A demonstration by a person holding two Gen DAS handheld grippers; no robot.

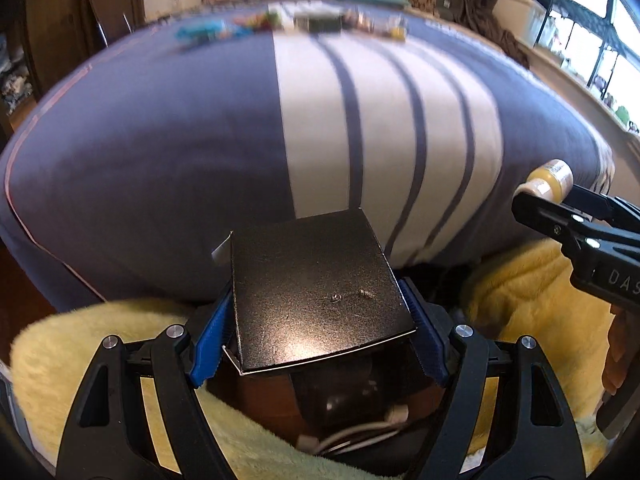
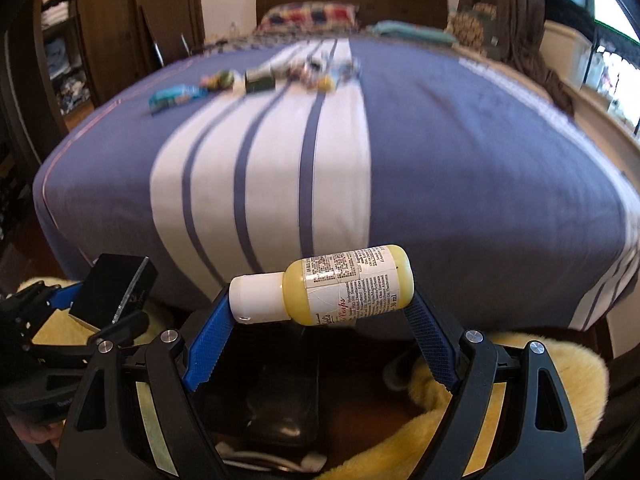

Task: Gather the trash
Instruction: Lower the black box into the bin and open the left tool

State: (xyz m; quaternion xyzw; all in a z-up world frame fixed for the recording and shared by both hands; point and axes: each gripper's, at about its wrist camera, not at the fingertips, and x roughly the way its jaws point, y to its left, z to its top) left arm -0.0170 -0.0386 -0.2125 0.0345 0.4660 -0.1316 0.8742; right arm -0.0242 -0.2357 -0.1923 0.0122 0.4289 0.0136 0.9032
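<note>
My left gripper (image 1: 320,312) is shut on a black cardboard box (image 1: 320,296), held between the blue pads at the foot of the bed; the box also shows in the right wrist view (image 2: 112,284). My right gripper (image 2: 324,312) is shut on a small yellow lotion bottle (image 2: 344,284) with a white cap, held sideways; the bottle also shows in the left wrist view (image 1: 550,180). Both are held off the bed, over the floor. Several small pieces of trash (image 2: 256,76) lie in a row far up the bed (image 2: 480,160); they also show blurred in the left wrist view (image 1: 296,24).
The bed has a blue cover with a white striped band (image 1: 380,120). Yellow fluffy fabric (image 2: 520,364) lies below both grippers, with a dark shoe (image 2: 280,400) and white cable (image 1: 360,428) on the floor. Pillows (image 2: 308,14) sit by the headboard. Windows (image 1: 592,32) are on the right.
</note>
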